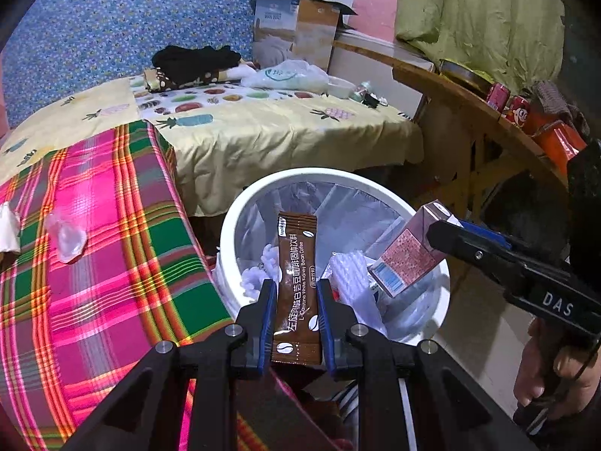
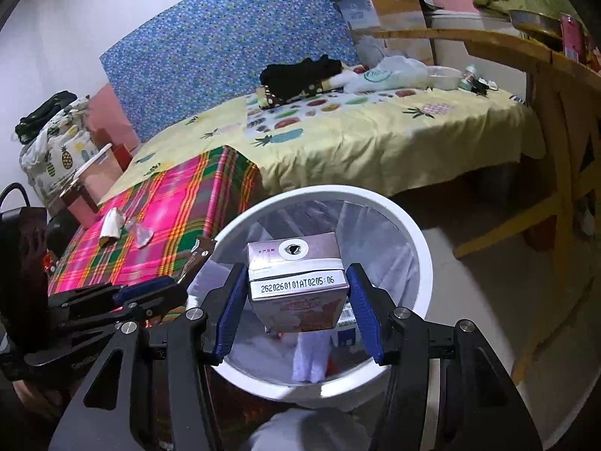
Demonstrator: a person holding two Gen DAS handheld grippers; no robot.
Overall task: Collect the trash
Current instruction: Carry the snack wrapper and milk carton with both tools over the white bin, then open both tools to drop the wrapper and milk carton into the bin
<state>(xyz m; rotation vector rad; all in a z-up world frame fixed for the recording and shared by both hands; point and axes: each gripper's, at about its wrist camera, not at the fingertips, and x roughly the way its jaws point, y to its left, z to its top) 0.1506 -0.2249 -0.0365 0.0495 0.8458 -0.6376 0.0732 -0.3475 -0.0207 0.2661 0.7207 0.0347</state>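
Note:
My left gripper [image 1: 295,293] is shut on a brown coffee sachet [image 1: 296,285] and holds it above the white trash bin [image 1: 240,203]. My right gripper [image 2: 296,293] is shut on a pink drink carton [image 2: 296,285], also over the bin [image 2: 420,240]. The carton [image 1: 405,255] and right gripper show at the right in the left wrist view. The bin has a clear liner and holds white wrappers and paper [image 1: 349,274]. A clear plastic scrap [image 1: 69,238] and a white paper scrap [image 2: 110,223] lie on the pink plaid cloth [image 1: 94,248].
A bed with a yellow pineapple sheet [image 1: 263,131] stands behind the bin, with black clothes [image 1: 195,60], a plastic bag [image 1: 289,75] and a cardboard box [image 1: 296,30] on it. A wooden table [image 1: 469,101] with red cans is at right.

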